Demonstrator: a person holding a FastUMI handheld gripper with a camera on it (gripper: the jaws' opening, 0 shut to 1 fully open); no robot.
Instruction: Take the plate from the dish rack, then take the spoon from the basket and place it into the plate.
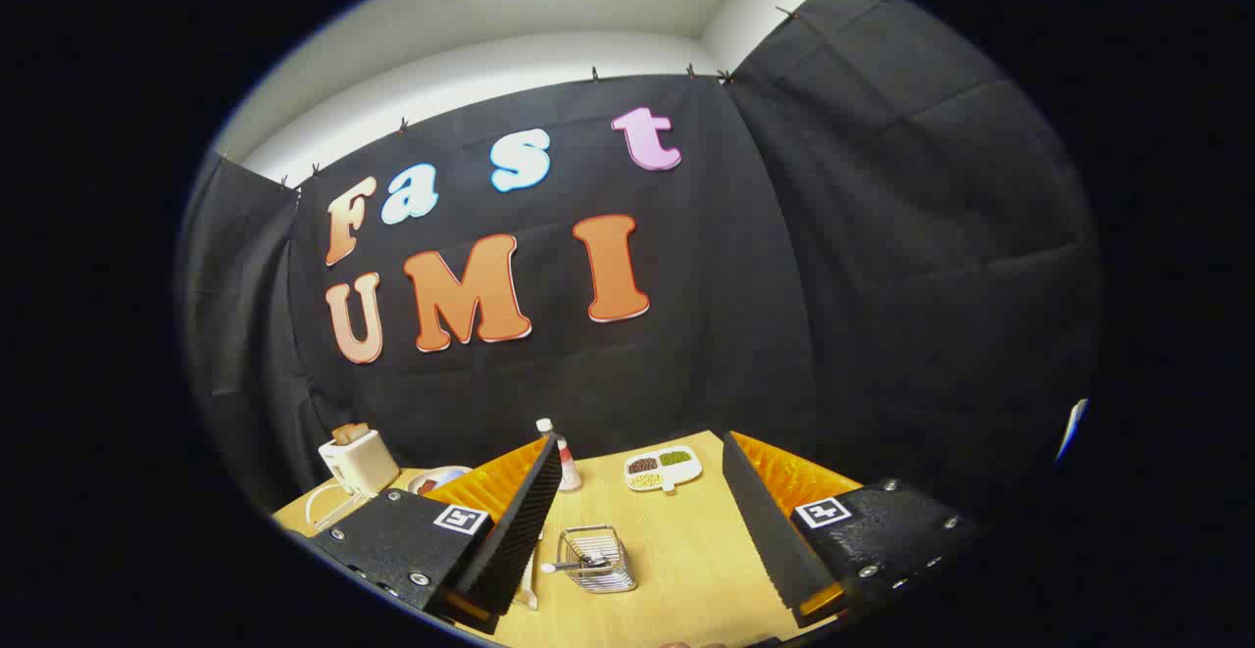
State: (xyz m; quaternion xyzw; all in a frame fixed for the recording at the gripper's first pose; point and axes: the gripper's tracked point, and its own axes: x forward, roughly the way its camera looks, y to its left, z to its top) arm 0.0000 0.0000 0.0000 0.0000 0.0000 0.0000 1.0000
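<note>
My gripper (639,447) is open and held above the wooden table (686,550), with nothing gripped. A small wire basket (600,560) stands on the table between the fingers, nearer the left one. The spoon (578,565) lies in it with its handle sticking out to the left. A white rounded dish (438,478), possibly the plate, peeks out beyond the left finger, mostly hidden. A thin white object (530,584) shows beside the left finger; I cannot tell what it is.
A white divided dish (664,468) with beans and grains sits near the table's far edge, between the fingertips. A small bottle with a white cap (563,457) stands by the left fingertip. A white toaster (358,460) with a cord is at the far left.
</note>
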